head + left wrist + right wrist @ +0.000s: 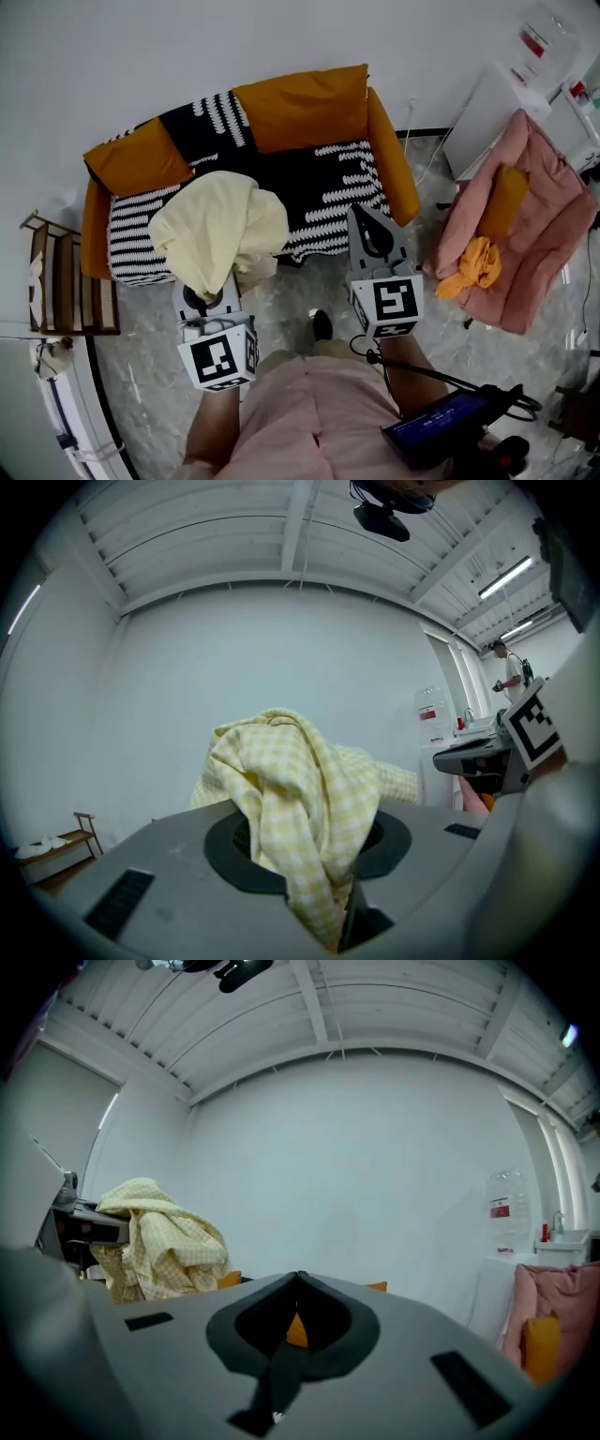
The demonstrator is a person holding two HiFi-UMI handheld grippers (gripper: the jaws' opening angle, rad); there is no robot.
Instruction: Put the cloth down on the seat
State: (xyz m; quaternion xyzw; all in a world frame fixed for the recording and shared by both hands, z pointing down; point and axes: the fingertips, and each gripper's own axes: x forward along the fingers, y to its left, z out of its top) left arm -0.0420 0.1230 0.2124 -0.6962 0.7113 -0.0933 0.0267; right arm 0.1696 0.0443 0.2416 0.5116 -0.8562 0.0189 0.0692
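Note:
A pale yellow checked cloth (pixel 220 230) hangs bunched from my left gripper (pixel 200 286), which is shut on it; the fingertips are hidden under the folds. In the left gripper view the cloth (pixel 291 789) fills the gap of the left gripper (pixel 314 846) and drapes over both jaws. The cloth hangs above the front left of the sofa seat (pixel 323 202), which is covered by a black-and-white patterned throw. My right gripper (pixel 362 214) is shut and empty, level over the seat's front right. In its own view the right gripper (pixel 299 1277) has its tips touching, and the cloth (pixel 155 1237) shows at the left.
The sofa has orange arms (pixel 394 159) and orange back cushions (pixel 300 108). A pink armchair (pixel 534 211) with an orange cloth (pixel 478 267) stands at the right. A wooden rack (pixel 56 281) stands at the left. A white cabinet (pixel 487 112) is against the back wall.

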